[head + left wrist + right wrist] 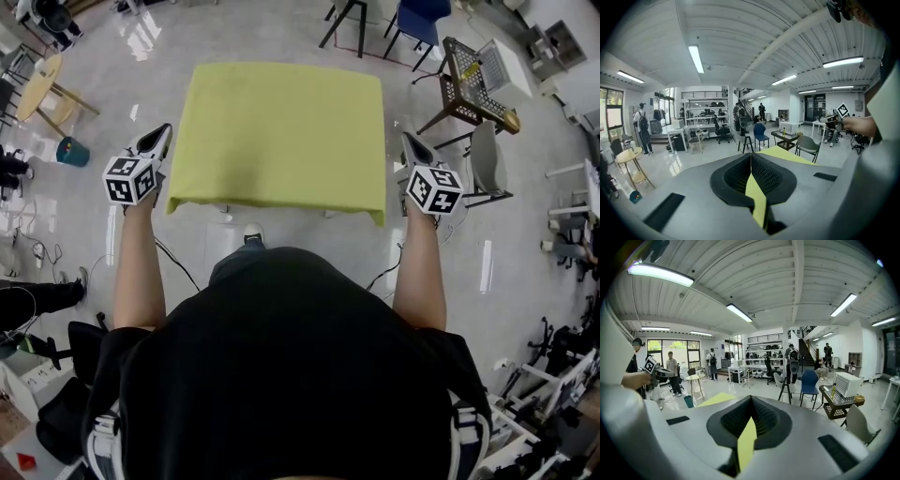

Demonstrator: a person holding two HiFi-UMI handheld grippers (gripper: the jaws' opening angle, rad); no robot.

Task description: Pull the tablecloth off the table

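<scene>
- Tablecloth [281,131], yellow-green fabric, lies spread flat over the desk and covers its whole top. Its near edge droops over the side facing the person.
- The desk itself is hidden under the cloth in the head view.
- The left gripper [161,131] sits at the cloth's left edge, close to the near-left corner, held on an outstretched forearm.
- In the left gripper view the jaws are pressed together on a thin fold of the yellow-green cloth [757,194], which runs out between the black ribbed pads [766,173].
- The right gripper [411,141] sits at the cloth's right edge, close to the near-right corner.
- In the right gripper view its jaws are likewise clamped on a strip of the cloth [746,441].
- A grey plastic chair [486,155] stands just right of the desk.
- A teal bin [72,152] stands on the glossy floor, well to the left.
</scene>
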